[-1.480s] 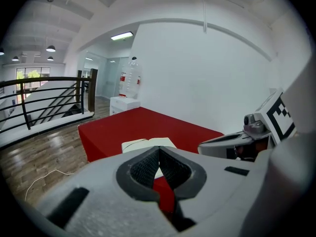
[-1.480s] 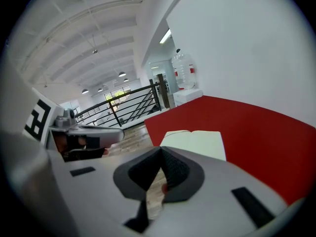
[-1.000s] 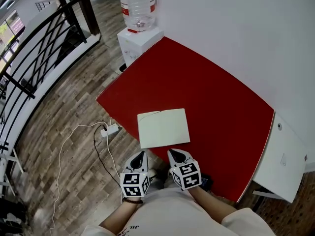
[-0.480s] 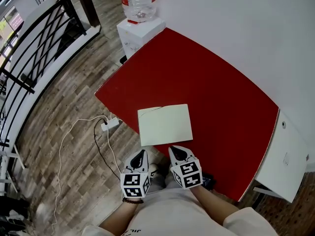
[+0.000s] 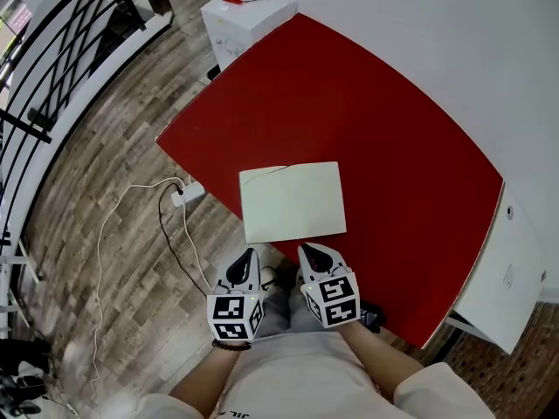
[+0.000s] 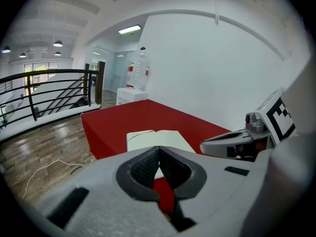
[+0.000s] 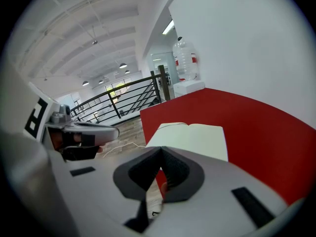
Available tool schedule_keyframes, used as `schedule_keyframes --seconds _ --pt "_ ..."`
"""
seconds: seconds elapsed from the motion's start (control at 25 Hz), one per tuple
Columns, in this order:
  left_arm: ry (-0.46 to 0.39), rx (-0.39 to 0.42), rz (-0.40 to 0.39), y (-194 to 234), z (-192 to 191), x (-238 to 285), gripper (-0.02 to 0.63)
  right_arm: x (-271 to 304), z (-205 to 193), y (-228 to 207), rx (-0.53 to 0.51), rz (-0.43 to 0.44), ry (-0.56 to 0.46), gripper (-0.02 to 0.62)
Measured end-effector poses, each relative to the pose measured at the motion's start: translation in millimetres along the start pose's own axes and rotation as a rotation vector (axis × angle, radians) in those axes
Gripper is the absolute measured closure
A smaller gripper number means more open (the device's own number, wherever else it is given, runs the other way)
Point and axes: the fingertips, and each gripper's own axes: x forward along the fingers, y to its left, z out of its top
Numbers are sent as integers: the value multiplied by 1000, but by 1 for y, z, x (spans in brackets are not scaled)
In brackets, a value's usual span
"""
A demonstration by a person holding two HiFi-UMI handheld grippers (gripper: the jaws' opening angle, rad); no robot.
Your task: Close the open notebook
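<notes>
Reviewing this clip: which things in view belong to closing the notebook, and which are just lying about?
Job in hand:
- open notebook
- red table it lies on
- left tool and right tool, both shut and empty, near the notebook's front edge

Lying about:
- water dispenser
- plug block with cable on the floor
- black railing
- white cabinet

Red table, cream notebook
The left gripper and right gripper are finished in pale grey, with black meshed pads and cubes patterned in black-and-white squares; the floor is grained grey-brown, the railing painted black, the wall and cable white.
</notes>
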Motion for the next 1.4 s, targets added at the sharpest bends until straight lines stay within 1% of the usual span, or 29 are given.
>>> schedule_keyframes --seconds 0.32,0.52,0.56,0.72,0.8,0.88,1.0,1.12,1.24,1.4 --pt "7 -25 21 24 -15 20 600 24 -4 -5 -4 -15 0 589" --pt "18 -52 15 35 -31 37 597 36 -13 -10 7 -14 10 589" --pt "28 -60 14 38 -38 41 585 39 -15 -11 6 -12 11 589" --pt "76 -97 -3 48 -57 61 493 46 -15 -10 4 -1 20 589" --pt "93 -136 -13 52 -65 69 451 47 -15 -7 3 5 27 589" --pt "105 -192 -28 56 -74 76 429 48 -19 -5 2 11 33 589" --pt "124 -254 -44 61 -84 88 413 52 -22 -2 2 17 40 589" --pt "145 -265 -47 66 -91 96 408 55 -25 -2 4 22 48 589" --pt "167 -269 -68 65 -102 101 408 57 -30 -2 4 23 57 589" --pt "176 -337 -93 62 -111 105 410 59 -38 -4 15 26 65 589"
